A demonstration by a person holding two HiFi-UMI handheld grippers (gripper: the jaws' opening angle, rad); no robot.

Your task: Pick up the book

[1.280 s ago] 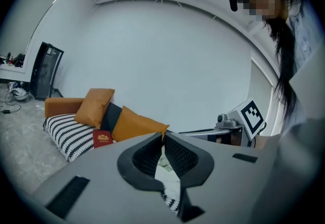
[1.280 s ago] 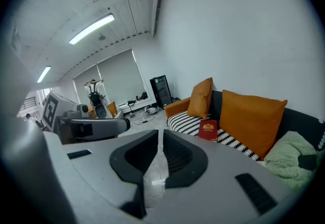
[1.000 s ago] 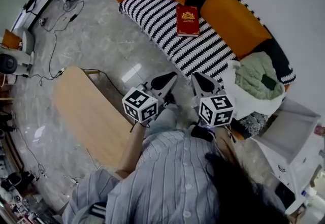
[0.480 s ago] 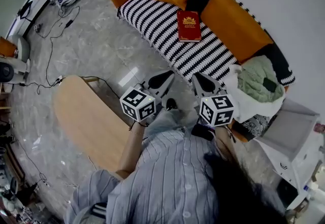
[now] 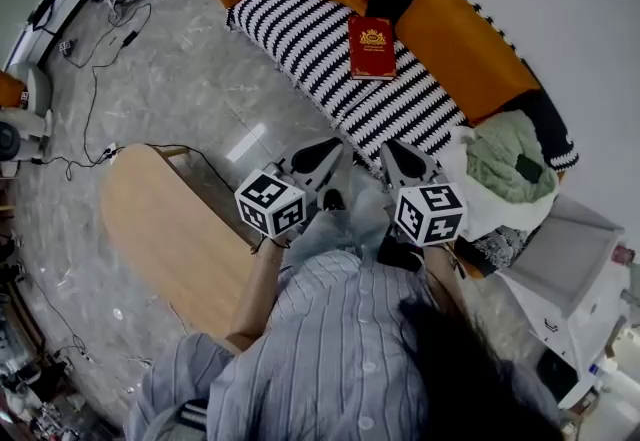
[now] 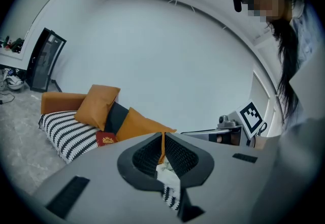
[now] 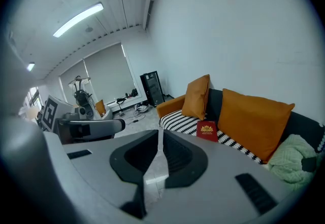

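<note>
The left gripper (image 5: 328, 153) and right gripper (image 5: 395, 157) are both shut tight and empty, so open one wide before reaching the book (image 5: 371, 47).

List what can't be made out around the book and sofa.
- Book: gold cover print too small to read in any view.
- Dark item on the green blanket: too small to identify, head view.
- Wooden table: near end hidden by the person's torso and arm, head view.
</note>
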